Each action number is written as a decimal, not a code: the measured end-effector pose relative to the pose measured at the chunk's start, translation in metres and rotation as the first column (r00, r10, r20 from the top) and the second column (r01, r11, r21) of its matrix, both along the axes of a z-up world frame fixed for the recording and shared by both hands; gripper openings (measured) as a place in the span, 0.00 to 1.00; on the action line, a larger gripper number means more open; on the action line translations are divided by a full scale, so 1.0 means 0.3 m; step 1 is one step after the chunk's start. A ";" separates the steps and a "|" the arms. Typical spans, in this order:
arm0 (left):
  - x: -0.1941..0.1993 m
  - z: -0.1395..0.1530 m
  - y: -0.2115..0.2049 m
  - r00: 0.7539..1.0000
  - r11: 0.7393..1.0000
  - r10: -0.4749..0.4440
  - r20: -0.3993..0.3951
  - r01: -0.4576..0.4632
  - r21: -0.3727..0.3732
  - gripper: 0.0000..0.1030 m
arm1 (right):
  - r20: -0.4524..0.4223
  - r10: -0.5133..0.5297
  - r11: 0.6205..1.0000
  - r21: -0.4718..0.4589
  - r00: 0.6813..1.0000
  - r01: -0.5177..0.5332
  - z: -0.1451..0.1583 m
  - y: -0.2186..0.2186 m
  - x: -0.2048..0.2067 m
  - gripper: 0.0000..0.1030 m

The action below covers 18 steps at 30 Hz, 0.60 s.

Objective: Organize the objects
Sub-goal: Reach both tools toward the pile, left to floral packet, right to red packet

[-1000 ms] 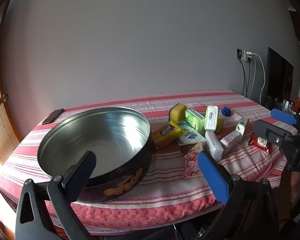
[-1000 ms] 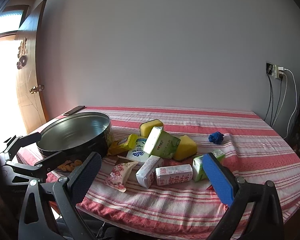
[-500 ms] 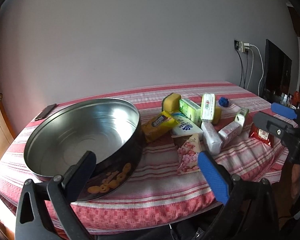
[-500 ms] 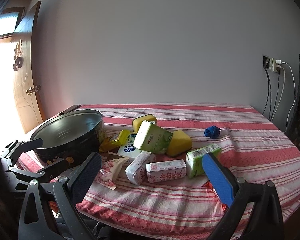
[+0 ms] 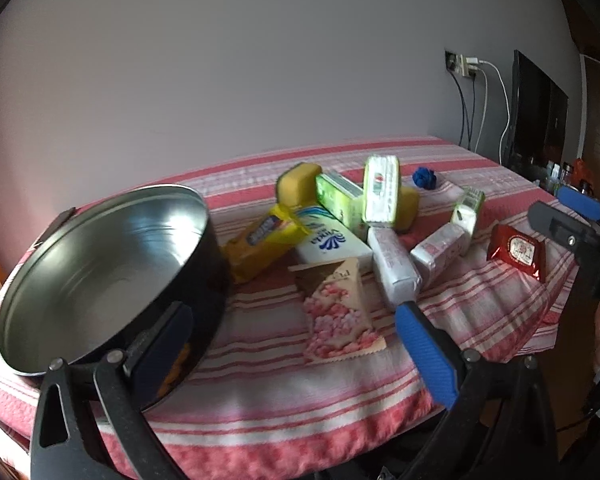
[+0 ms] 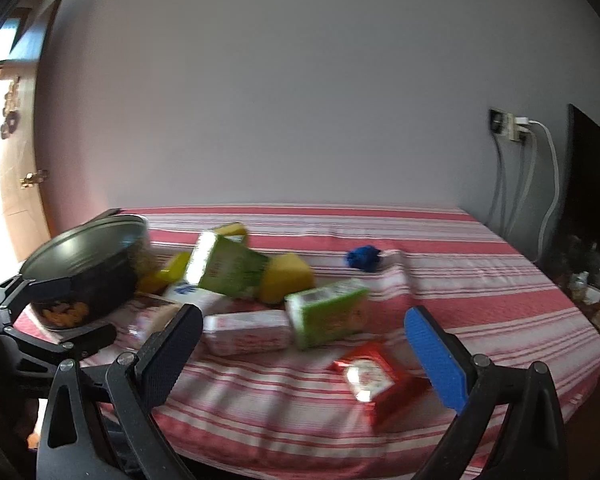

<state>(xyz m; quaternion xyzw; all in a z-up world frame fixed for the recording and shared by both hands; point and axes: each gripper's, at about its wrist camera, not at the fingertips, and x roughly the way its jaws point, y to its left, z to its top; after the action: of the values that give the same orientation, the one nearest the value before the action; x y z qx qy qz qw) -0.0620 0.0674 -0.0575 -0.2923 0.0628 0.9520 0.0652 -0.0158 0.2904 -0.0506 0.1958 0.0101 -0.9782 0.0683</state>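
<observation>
A round metal cookie tin (image 5: 100, 268) stands empty at the table's left; it also shows in the right wrist view (image 6: 84, 264). A heap of small packets lies beside it: a pink flowered packet (image 5: 336, 312), a yellow packet (image 5: 260, 240), a white-and-blue pack (image 5: 332, 244), green cartons (image 5: 380, 188) (image 6: 328, 312), yellow sponges (image 5: 300, 184), white-pink packs (image 6: 248, 330), a red packet (image 5: 518, 250) (image 6: 376, 376). My left gripper (image 5: 288, 348) is open and empty near the tin's front rim. My right gripper (image 6: 304, 352) is open and empty, above the front edge by the red packet.
The table wears a red-and-white striped cloth (image 6: 480, 280). A blue crumpled ball (image 6: 362, 258) lies toward the back. A wall stands behind, with sockets and cables (image 6: 512, 128) at the right and a dark screen (image 6: 592, 176). A door (image 6: 20, 160) is at the left.
Both grippers have moved forward and closer to the table; the tin and packets now look larger. The right view has swung right, bringing the red packet into sight. Nothing was grasped.
</observation>
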 end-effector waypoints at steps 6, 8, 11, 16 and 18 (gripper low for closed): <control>-0.044 -0.017 0.037 1.000 1.000 -0.013 0.001 0.013 -0.015 1.00 | 0.010 -0.044 0.999 0.007 0.999 0.044 -0.040 0.086 -0.029 0.99; -0.056 -0.027 0.048 1.000 1.000 -0.021 0.012 0.021 -0.016 1.00 | 0.014 -0.046 0.999 0.017 0.999 0.046 -0.054 0.098 -0.037 0.99; -0.072 -0.037 0.060 1.000 0.999 -0.028 0.014 0.028 -0.026 1.00 | 0.024 -0.035 0.999 0.042 0.999 0.034 -0.079 0.113 -0.052 0.99; -0.099 -0.059 0.066 0.999 0.999 -0.034 0.039 0.035 -0.024 0.97 | 0.063 -0.020 0.998 0.066 0.998 0.016 -0.121 0.140 -0.075 0.99; -0.104 -0.066 0.061 0.998 0.999 -0.039 0.050 0.040 -0.011 0.94 | 0.071 -0.018 0.996 0.083 0.997 0.012 -0.133 0.141 -0.081 0.98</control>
<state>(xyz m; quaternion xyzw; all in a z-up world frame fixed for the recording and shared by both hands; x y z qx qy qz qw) -0.0931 0.0856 -0.0772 -0.3150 0.0727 0.9426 0.0837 -0.0401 0.3328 -0.0904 0.2332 0.0465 -0.9698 0.0533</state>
